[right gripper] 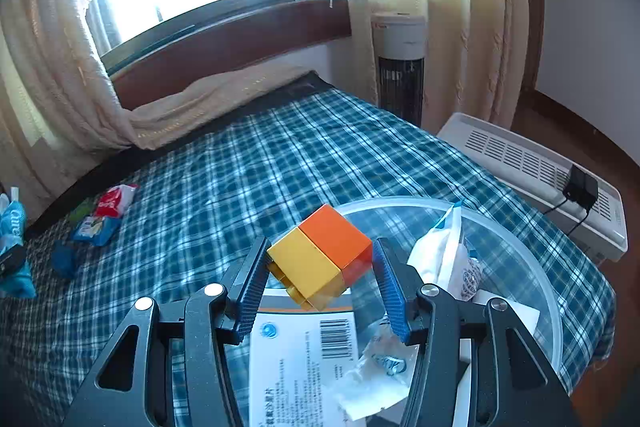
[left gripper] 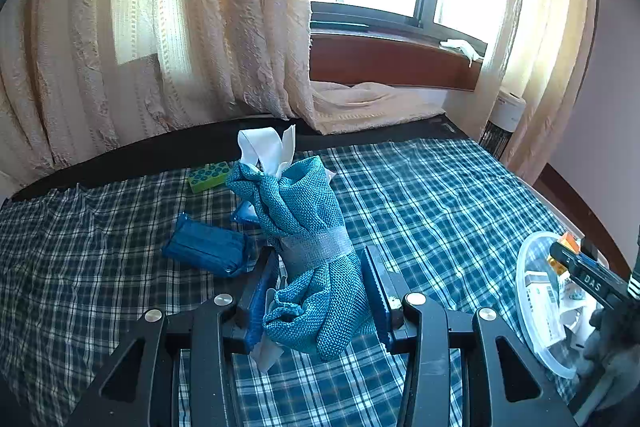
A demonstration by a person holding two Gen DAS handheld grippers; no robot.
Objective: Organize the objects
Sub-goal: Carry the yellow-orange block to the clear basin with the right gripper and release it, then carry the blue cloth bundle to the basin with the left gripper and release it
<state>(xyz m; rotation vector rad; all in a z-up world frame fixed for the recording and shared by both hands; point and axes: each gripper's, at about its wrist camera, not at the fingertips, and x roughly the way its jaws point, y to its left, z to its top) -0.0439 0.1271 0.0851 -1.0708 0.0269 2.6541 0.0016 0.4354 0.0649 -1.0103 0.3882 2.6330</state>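
My left gripper is shut on a teal mesh bundle with a clear tape band, held over the plaid bed. My right gripper is shut on a yellow-and-orange toy block, held over the clear round container, which holds a paper pack and plastic bags. The container and right gripper also show at the right of the left wrist view. A blue mask pack and a green brick lie on the bed behind the bundle.
A red packet and a blue packet lie at the bed's left. Curtains and a wooden window sill stand behind. A tower fan and a white heater stand right of the bed.
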